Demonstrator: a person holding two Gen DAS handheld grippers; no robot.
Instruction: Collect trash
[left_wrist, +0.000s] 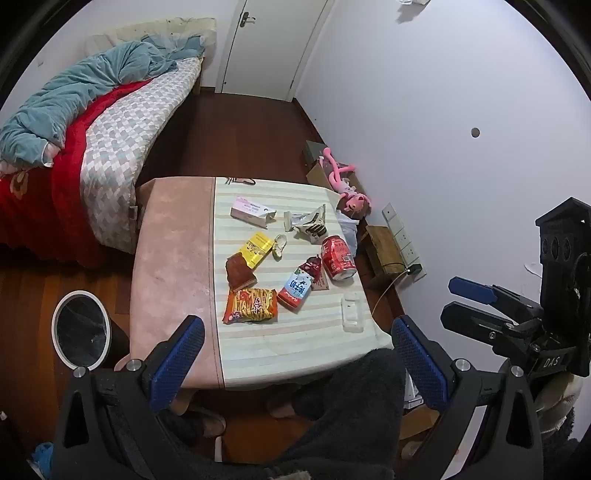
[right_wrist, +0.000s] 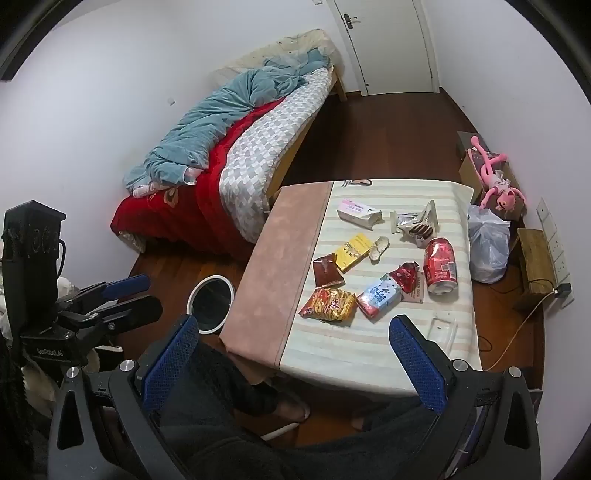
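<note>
- We are holding the left gripper (left_wrist: 295, 354) and the right gripper (right_wrist: 295, 354) above the near edge of the table (left_wrist: 173, 258), both angled down, jaws spread wide, nothing between them.
- We are finding the trash scattered on the striped cloth (left_wrist: 295, 336): an orange snack bag (left_wrist: 251, 305), a blue-and-red pouch (left_wrist: 295, 290), a red soda can (left_wrist: 338, 258) on its side, a yellow carton (left_wrist: 258, 249), a brown wrapper (left_wrist: 240, 275), a pink-white box (left_wrist: 251, 210) and a torn foil wrapper (left_wrist: 308, 223).
- The round bin (left_wrist: 81, 328) is standing on the floor just beside the table's left edge.
- We are judging the wrappers light, crinkly and slippery; pinching a crimped end should hold best.
- The can is looking stiff and prone to rolling; we would be closing across its body, not its ends.
- The cartons are looking light and crushable, so gripping across the narrow sides.
- A clear flat tray (left_wrist: 352, 314) near the front edge is hard to read against the cloth.
- The small pale object (left_wrist: 279, 246) beside the yellow carton is too unclear to name.
- Our dark-clad legs are hiding the table's near underside.
</note>
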